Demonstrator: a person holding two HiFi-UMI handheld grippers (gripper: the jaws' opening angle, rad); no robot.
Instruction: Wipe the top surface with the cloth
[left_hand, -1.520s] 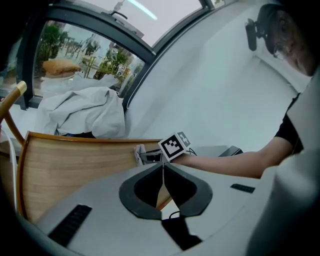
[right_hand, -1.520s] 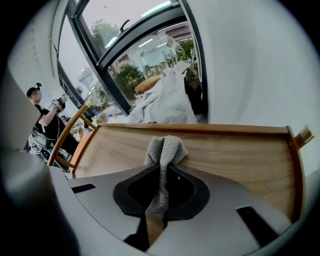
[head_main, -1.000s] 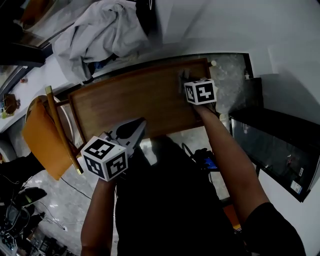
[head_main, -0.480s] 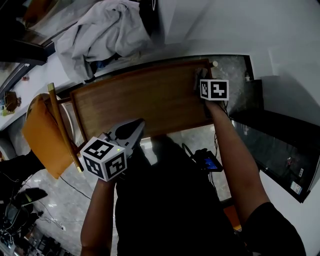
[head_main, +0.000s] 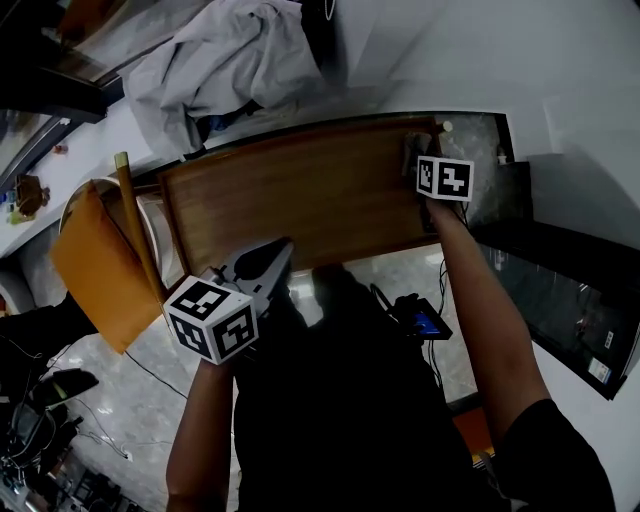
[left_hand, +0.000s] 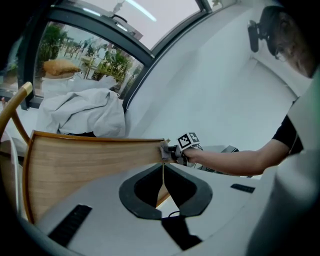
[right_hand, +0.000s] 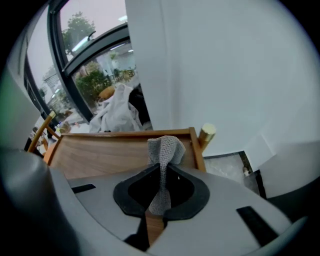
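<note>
While the right arm reaches out almost straight toward 1 o'clock, the right tongs (head_main: 418, 158) sit at the far right corner of the wooden worktop (head_main: 300, 205), clamped on the grey cloth (right_hand: 165, 150). In the right gripper view the cloth's long axis runs from 6 to 12 o'clock, its loose end fanning upward over the wood beside a brass knob (right_hand: 207, 132). The left arm is bent close to the body. The left tongs (head_main: 275, 255) (pressed together, nothing between them) hover at the worktop's near edge, pointing toward 1 o'clock.
</note>
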